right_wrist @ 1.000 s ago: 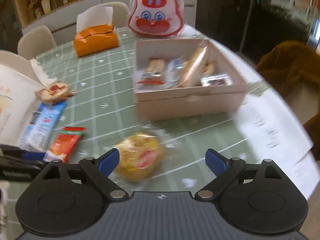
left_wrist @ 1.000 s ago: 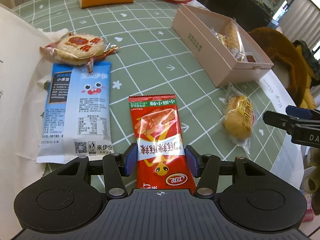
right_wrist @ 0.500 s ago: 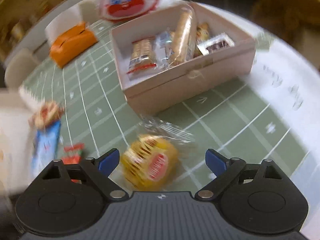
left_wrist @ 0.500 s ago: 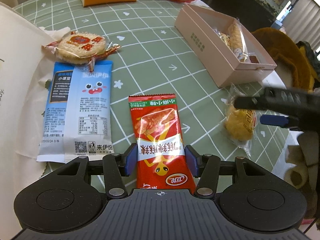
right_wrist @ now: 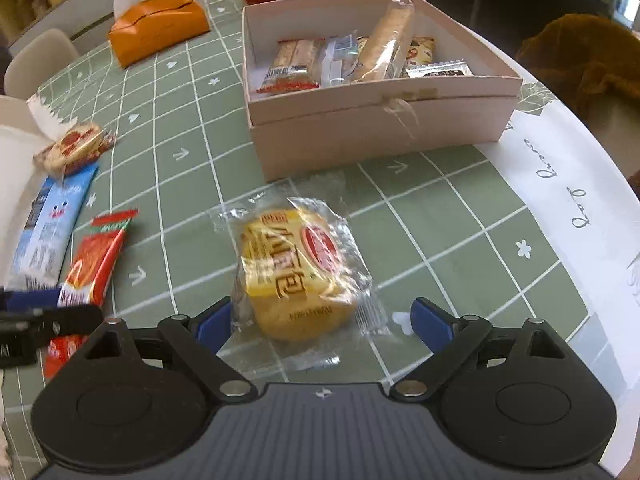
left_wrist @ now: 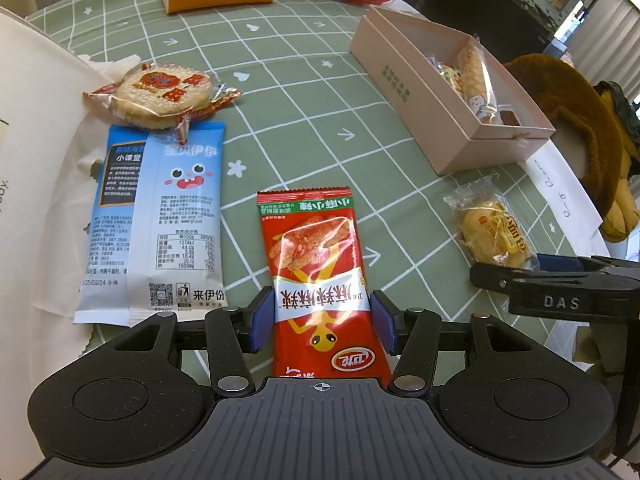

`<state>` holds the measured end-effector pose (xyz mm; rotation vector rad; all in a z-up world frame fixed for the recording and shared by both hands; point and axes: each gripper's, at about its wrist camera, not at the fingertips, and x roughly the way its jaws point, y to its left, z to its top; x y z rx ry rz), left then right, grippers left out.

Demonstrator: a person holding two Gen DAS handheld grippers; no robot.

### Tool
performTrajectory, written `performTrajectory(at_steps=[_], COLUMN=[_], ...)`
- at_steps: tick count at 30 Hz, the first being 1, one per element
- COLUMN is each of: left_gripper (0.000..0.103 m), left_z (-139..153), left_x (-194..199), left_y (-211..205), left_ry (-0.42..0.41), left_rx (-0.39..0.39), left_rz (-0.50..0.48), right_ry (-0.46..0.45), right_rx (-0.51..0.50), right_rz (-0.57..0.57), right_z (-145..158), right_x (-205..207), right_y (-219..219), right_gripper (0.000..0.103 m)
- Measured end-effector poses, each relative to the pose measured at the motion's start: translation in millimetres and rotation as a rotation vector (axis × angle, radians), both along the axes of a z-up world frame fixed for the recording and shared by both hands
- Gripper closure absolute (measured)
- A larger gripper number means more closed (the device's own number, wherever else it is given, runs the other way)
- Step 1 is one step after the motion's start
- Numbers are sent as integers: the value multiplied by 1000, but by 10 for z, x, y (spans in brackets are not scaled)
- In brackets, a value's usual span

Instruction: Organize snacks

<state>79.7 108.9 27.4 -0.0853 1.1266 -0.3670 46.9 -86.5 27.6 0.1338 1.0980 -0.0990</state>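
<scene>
Counter cloth: I see a green grid-print cloth (left_wrist: pixel 304 92) with white lines, arrows and hearts, flat and smooth over the counter.
Left tongs (left_wrist: pixel 322 320): part open; my blue pads sit either side of the glossy red snack packet (left_wrist: pixel 320 268), which lies flat; whether they press it I cannot tell.
Right tongs (right_wrist: pixel 323 322): wide open, pads clear of the crinkly clear-wrapped yellow bun (right_wrist: pixel 298 274) lying between them on the cloth.
Loose snacks, counted: four — red packet, bun, one flat blue packet (left_wrist: pixel 160 224), one round rice cracker (left_wrist: pixel 164 94) in shiny film.
Box (right_wrist: pixel 380 128): pale pink card, rectangular, open-topped, just beyond the bun.
Right view only: I count about five wrapped snacks inside the box.
Left view only: the blue packet's printed back, readable.
</scene>
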Motion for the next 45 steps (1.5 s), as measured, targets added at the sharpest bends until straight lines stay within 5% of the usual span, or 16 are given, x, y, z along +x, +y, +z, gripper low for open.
performTrajectory(at_steps=[12, 17, 21, 33, 36, 39, 40, 45], left_gripper=[46, 46, 46, 51, 54, 62, 98, 93], left_z=[3, 7, 9, 77, 255, 755, 944, 1729], left_x=[14, 21, 21, -129, -198, -130, -99, 243], left_y=[-4, -32, -57, -187, -272, -335, -349, -544], left_ry=[7, 7, 5, -28, -88, -202, -255, -427], left_rx=[3, 21, 39, 17, -8, -102, -130, -217], left_rz=[-6, -14, -24, -84, -106, -113, -113, -129], right_ry=[-61, -48, -54, -98, -118, -194, -235, -453], right_rx=[-32, -16, 17, 104, 100, 99, 96, 48], right_rz=[43, 57, 47, 54, 52, 53, 53, 53], right_z=[57, 43, 100, 377, 479, 769, 919, 1816], right_x=[202, 197, 86, -355, -426, -465, -464, -258], right_y=[104, 90, 50, -118, -191, -320, -373, -680], right_gripper=[10, 35, 45, 49, 49, 50, 50, 50])
